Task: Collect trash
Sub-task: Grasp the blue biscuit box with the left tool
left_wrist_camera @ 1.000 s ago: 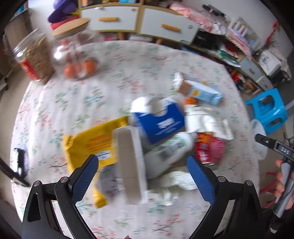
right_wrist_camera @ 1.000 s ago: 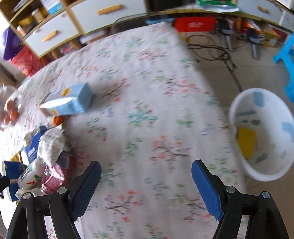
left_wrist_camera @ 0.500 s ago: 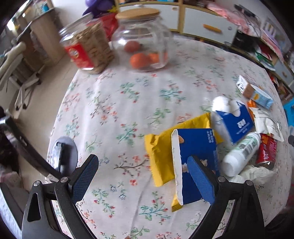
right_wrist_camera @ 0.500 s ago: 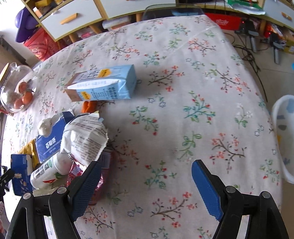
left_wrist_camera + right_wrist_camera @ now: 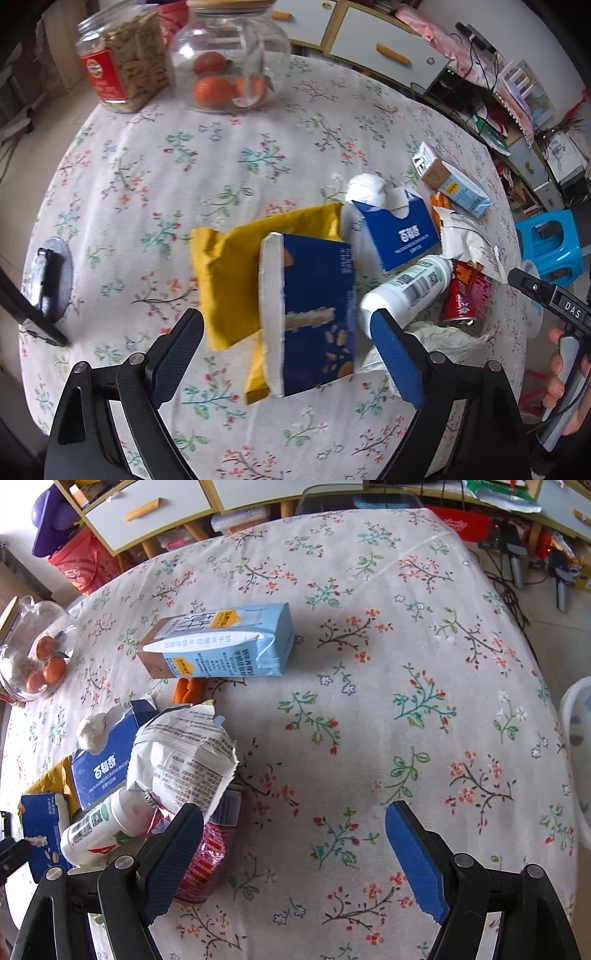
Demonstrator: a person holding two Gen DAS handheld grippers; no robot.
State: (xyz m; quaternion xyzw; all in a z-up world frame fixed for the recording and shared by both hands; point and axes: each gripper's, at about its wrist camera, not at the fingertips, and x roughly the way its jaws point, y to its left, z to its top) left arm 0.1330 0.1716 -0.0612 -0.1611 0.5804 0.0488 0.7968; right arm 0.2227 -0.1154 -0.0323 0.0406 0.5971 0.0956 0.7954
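— Well, where's the trash?
— Heaped on the floral tablecloth (image 5: 258,155): a dark blue cardboard snack box (image 5: 314,314) lying across a crinkled yellow bag (image 5: 229,266), a white plastic bottle (image 5: 406,291) and a red can (image 5: 465,295) to its right.
— And the left gripper (image 5: 288,354)?
— Its ribbed blue pads straddle the box without touching; the jaws are closing.
— The right gripper (image 5: 295,853)?
— Spread wide over bare cloth, holding nothing. A pale blue milk carton (image 5: 221,646) lies on its side farther off, a torn white wrapper (image 5: 184,753) nearer left.
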